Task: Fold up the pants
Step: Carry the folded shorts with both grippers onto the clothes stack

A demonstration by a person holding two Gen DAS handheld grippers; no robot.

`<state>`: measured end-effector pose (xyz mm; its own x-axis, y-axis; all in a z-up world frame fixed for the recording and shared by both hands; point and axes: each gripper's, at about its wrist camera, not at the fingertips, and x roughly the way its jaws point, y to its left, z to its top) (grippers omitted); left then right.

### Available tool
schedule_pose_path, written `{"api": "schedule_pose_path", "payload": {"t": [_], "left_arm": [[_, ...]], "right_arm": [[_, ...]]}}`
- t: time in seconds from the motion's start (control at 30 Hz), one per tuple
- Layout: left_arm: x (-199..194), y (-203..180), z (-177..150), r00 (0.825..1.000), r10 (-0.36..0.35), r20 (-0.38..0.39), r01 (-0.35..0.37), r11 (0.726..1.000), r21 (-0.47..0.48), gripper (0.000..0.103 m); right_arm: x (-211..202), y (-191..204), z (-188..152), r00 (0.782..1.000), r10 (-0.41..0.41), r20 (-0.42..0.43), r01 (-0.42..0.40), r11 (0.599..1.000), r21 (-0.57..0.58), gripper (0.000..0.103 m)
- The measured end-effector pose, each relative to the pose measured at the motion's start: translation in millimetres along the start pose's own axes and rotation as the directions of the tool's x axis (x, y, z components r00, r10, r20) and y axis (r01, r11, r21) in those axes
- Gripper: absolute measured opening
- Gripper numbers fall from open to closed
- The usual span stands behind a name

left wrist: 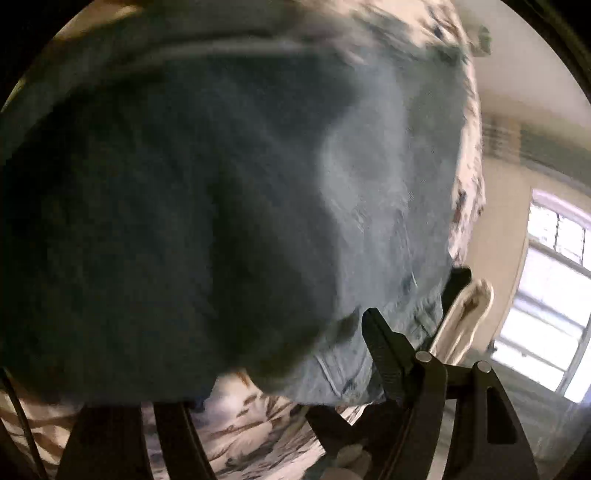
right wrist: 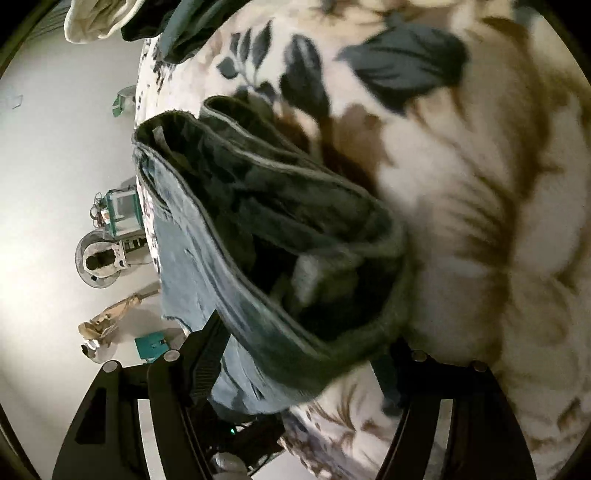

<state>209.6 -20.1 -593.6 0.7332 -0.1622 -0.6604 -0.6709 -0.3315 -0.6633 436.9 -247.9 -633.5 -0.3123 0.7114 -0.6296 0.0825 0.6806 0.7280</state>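
Note:
Blue denim pants (left wrist: 229, 206) fill most of the left wrist view, hanging close over a floral bedspread (left wrist: 243, 432). My left gripper (left wrist: 280, 376) has denim bunched between its fingers (left wrist: 384, 347); the left finger is hidden under the cloth. In the right wrist view the pants' waistband (right wrist: 280, 258) gapes open above the bedspread (right wrist: 480, 221). My right gripper (right wrist: 303, 369) holds the waistband edge, with the left finger (right wrist: 207, 354) pressed on the denim and the right finger (right wrist: 399, 369) partly hidden behind the cloth.
A bright window (left wrist: 546, 306) and the other gripper's tip (left wrist: 458, 288) show at the right of the left wrist view. On the floor left of the bed stand a fan (right wrist: 98, 264), boxes (right wrist: 123, 214) and a teal item (right wrist: 149, 347). More clothes (right wrist: 177, 26) lie at the bed's far end.

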Motion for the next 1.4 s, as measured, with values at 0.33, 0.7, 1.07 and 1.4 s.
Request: {"api": "schedule_pose_path", "payload": {"t": [0.33,0.7,1.07,1.4], "left_arm": [[-14,-43,23,0.997,0.066,0.052,-0.072,0.987,0.144,0.035],[6,-49,59,0.999,0.041,0.023,-0.043,0.998,0.048,0.03],[-26,-165,70,0.996,0.054,-0.074,-0.036,0.972,0.232,0.023],[-37,-346,6,0.978,0.006,-0.207,0.099,0.866,0.49,0.023]], "right_arm": [[3,3,-10,0.998,0.056,-0.036,-0.053,0.996,0.073,0.054],[25,9,-11,0.998,0.025,0.052,-0.031,0.991,0.132,0.042],[-25,69,-29,0.986,0.065,0.154,-0.088,0.986,0.143,0.025],[-179,178,-13,0.909,0.168,0.381,-0.208,0.976,0.066,0.025]]}}
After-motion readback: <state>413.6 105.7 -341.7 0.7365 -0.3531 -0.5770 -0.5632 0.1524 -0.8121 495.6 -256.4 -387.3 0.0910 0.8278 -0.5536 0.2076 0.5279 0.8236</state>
